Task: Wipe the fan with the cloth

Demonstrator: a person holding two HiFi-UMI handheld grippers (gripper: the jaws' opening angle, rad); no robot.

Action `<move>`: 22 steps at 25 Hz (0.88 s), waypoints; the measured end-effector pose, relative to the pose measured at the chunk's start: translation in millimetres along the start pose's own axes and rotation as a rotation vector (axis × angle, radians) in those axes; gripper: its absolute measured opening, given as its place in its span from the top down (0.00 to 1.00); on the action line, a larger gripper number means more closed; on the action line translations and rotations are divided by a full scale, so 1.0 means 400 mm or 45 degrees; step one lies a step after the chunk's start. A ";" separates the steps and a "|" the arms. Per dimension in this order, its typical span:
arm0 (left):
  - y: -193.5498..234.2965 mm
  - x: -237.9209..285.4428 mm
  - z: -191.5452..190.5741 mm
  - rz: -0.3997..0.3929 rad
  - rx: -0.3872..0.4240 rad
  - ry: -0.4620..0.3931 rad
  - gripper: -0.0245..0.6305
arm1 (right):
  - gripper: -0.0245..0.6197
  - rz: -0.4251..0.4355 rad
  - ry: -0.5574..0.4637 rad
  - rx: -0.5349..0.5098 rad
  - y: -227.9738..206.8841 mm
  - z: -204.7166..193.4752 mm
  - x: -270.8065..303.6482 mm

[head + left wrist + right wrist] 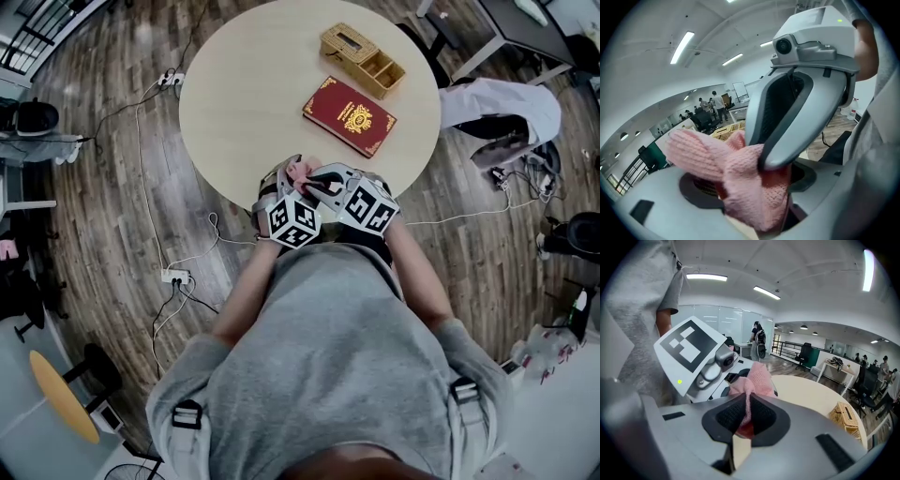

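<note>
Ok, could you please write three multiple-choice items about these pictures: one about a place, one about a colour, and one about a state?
1. Where does the red book lie?
A. under the table
B. on the round table, beside the wicker box
C. inside the box

2. What colour is the knitted cloth?
A. pink
B. blue
C. green

3. How do the jaws of the right gripper stand?
A. wide apart and empty
B. closed on the book
C. closed on the cloth

Answers:
1 B: the head view shows the book flat on the tabletop next to the box.
2 A: both gripper views show pink knit.
3 C: the right gripper view shows the cloth pinched between its two pads.
</note>
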State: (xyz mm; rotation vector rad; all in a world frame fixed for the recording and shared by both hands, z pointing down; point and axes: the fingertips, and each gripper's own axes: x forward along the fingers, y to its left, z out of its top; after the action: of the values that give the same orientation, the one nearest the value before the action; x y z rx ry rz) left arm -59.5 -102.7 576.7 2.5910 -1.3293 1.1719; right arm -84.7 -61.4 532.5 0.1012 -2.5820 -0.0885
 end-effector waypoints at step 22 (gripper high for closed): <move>0.050 -0.099 0.102 -0.372 -0.457 -0.513 0.37 | 0.92 -0.215 -0.338 0.302 -0.121 0.000 -0.124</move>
State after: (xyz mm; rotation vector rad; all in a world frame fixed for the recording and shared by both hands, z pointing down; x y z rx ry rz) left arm -62.7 -101.0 516.7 2.6983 -1.0276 0.3434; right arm -40.0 -105.3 502.5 0.4213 -2.8352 0.1529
